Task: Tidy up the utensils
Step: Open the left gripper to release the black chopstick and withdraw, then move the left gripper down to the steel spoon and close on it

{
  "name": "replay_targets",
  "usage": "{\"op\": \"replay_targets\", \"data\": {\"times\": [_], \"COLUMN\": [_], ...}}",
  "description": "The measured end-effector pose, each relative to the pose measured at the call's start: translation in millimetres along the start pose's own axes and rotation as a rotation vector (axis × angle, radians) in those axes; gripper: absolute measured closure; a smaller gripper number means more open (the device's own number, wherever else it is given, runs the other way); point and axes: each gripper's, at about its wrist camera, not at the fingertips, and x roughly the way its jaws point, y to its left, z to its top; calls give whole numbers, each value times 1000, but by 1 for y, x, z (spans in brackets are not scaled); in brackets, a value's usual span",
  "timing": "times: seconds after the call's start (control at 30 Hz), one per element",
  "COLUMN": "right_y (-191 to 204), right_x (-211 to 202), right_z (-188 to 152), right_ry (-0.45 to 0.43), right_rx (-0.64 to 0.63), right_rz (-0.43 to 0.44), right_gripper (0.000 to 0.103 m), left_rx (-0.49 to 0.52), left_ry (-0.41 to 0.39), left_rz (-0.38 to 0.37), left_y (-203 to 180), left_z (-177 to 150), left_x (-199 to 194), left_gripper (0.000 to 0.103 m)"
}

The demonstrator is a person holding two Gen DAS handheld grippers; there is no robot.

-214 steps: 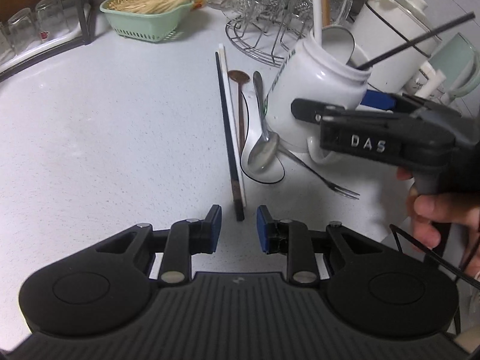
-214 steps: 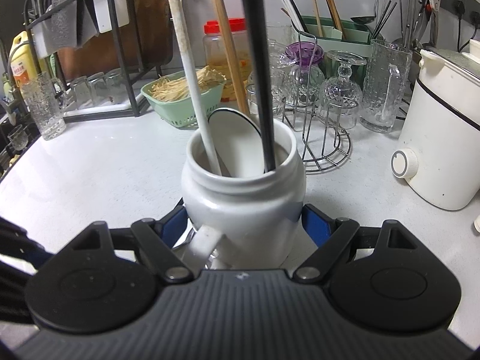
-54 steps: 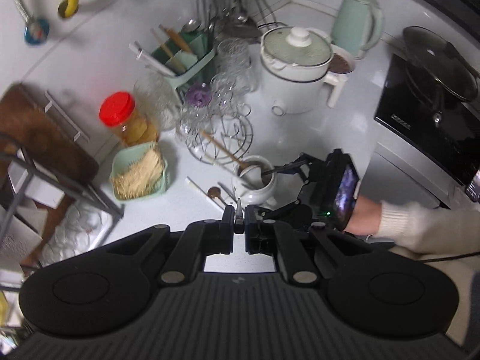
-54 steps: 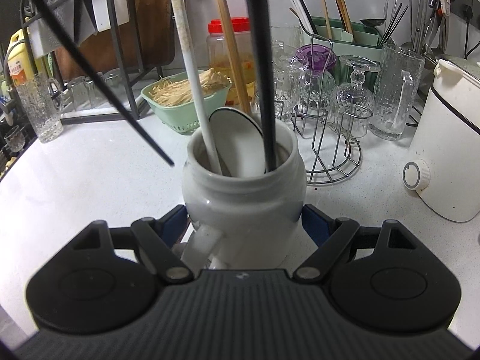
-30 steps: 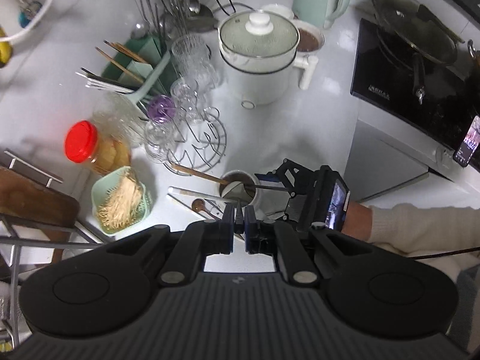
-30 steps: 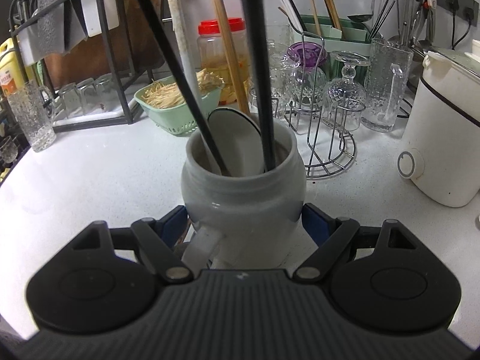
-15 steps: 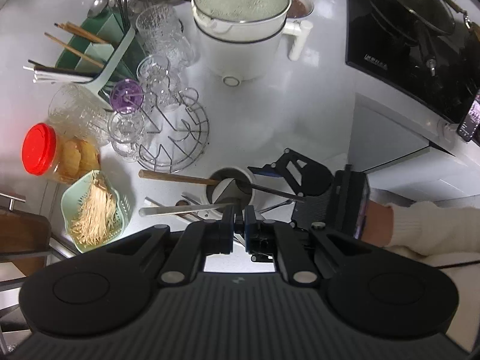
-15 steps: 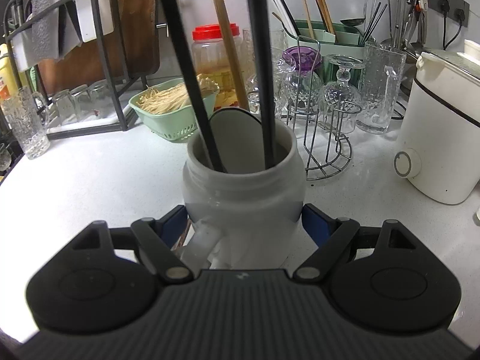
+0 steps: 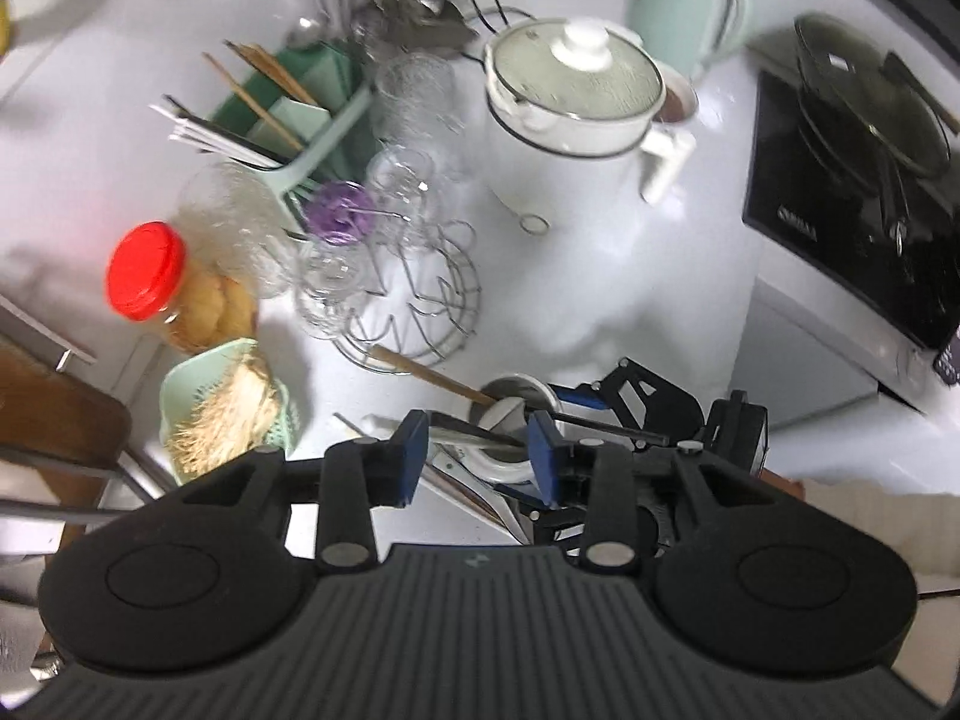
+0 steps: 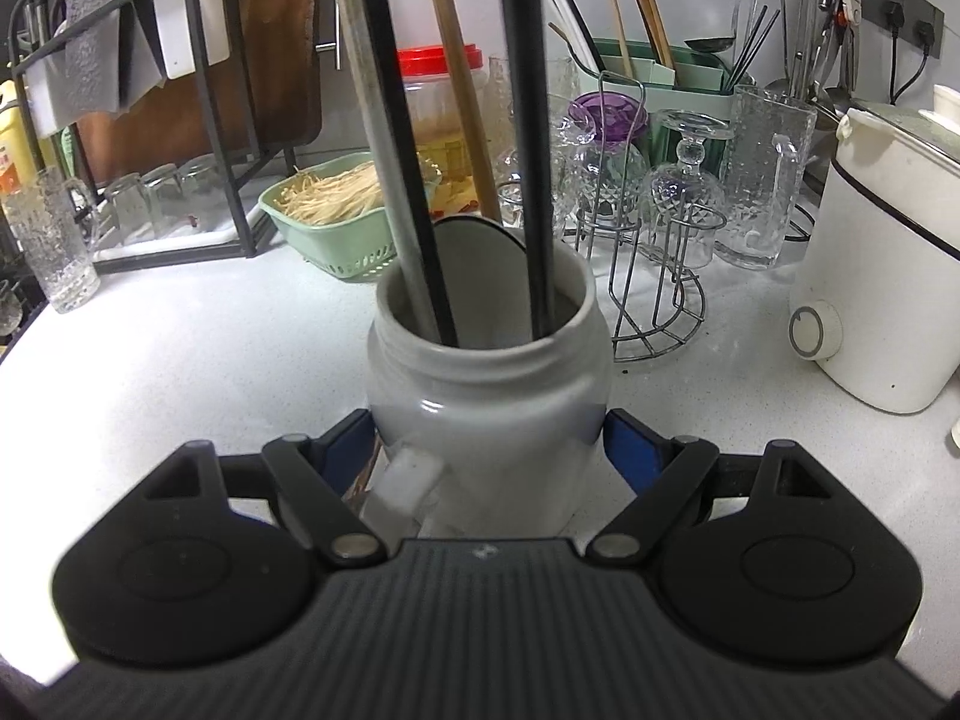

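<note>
My right gripper (image 10: 486,438) is shut on a white ceramic jar (image 10: 486,384) standing on the counter. Upright in the jar are two black chopsticks (image 10: 402,150), a white chopstick (image 10: 366,120), a wooden one (image 10: 462,120) and a spoon (image 10: 474,252). My left gripper (image 9: 478,456) hovers right above the jar (image 9: 510,387), pointing steeply down. Its jaws are opening. The top of a black chopstick (image 9: 474,431) lies between the blue pads (image 9: 414,456), which no longer press on it. Metal utensils (image 9: 474,489) lie on the counter beside the jar.
A wire rack with upturned glasses (image 10: 654,276) stands behind the jar, and a green basket (image 10: 336,222) is to its left. A white cooker (image 10: 888,276) sits on the right. A red-lidded jar (image 9: 144,276) and a black stove (image 9: 858,210) flank the counter.
My left gripper came down over the jar with a black chopstick, which slid in among the others. Its jaws have parted. The right gripper and jar stayed put.
</note>
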Motion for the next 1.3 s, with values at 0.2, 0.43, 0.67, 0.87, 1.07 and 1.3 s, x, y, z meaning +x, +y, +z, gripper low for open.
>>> {"op": "replay_targets", "data": {"times": [0.2,0.43,0.67,0.87,1.07,1.3], "right_y": [-1,-3,-4,-4,-10,-28], "right_x": [0,1,2,0,-1,-6], "right_z": [0,2,2,-2,-2,-2], "right_ry": [-1,5,4,-17,-18,6], "right_rx": [5,-4,-17,-20,-28,-21], "right_rz": [7,20,28,33,57,55], "right_gripper": [18,18,18,18,18,18], "left_rx": [-71,-116,-284,-480,-619,-749], "left_ry": [-99,-215,-255,-232,-245,-271], "left_rz": [61,148,170,137,126,42], "left_y": [2,-9,0,22,32,6], "left_z": [-22,-65,-124,-177,-212,-236], "left_x": [-33,-70,-70,-47,-17,42], "left_gripper": [53,53,53,53,53,53]}}
